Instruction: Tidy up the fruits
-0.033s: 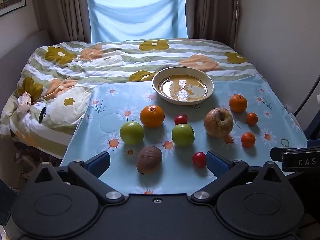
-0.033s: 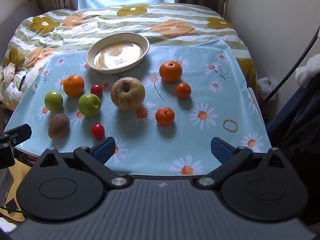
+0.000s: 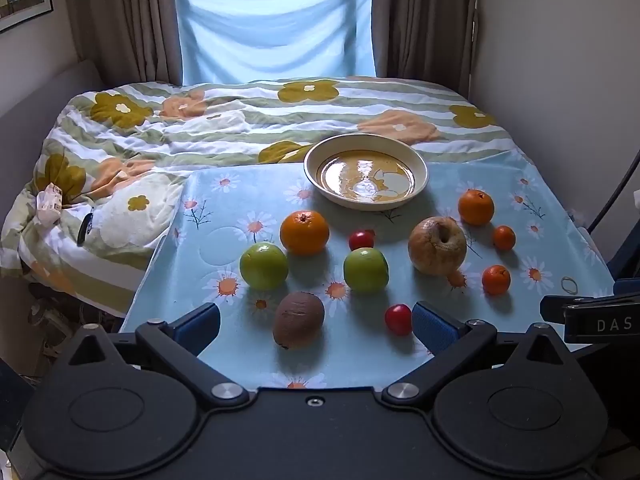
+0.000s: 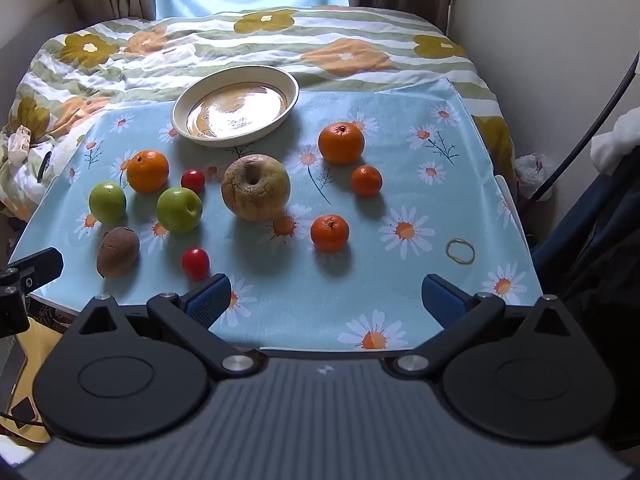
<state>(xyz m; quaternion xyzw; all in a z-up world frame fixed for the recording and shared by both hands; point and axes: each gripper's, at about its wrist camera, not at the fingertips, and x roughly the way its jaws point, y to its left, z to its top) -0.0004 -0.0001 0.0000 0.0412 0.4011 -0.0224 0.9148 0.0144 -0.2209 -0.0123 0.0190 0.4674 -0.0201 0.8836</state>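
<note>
While both grippers hover wide apart and empty at the near edge, a daisy-print cloth (image 4: 400,184) covers the bed (image 3: 240,120). At its far end sits an empty bowl (image 4: 296,92). Fruit lies scattered in front of the bowl: a wrinkled yellow apple (image 4: 256,188), two oranges (image 4: 341,142), two green apples (image 4: 179,209), a brown kiwi (image 4: 118,252), two small tangerines (image 4: 329,233) and two cherry tomatoes (image 4: 196,263). Left gripper (image 3: 316,322) frames the kiwi; right gripper (image 4: 326,294) frames bare cloth.

1. Left tongs (image 3: 316,322) held level, jaws spread wide, nothing between the blue pads.
2. Right tongs (image 4: 325,298) likewise wide apart and empty, tilted slightly downward.
</note>
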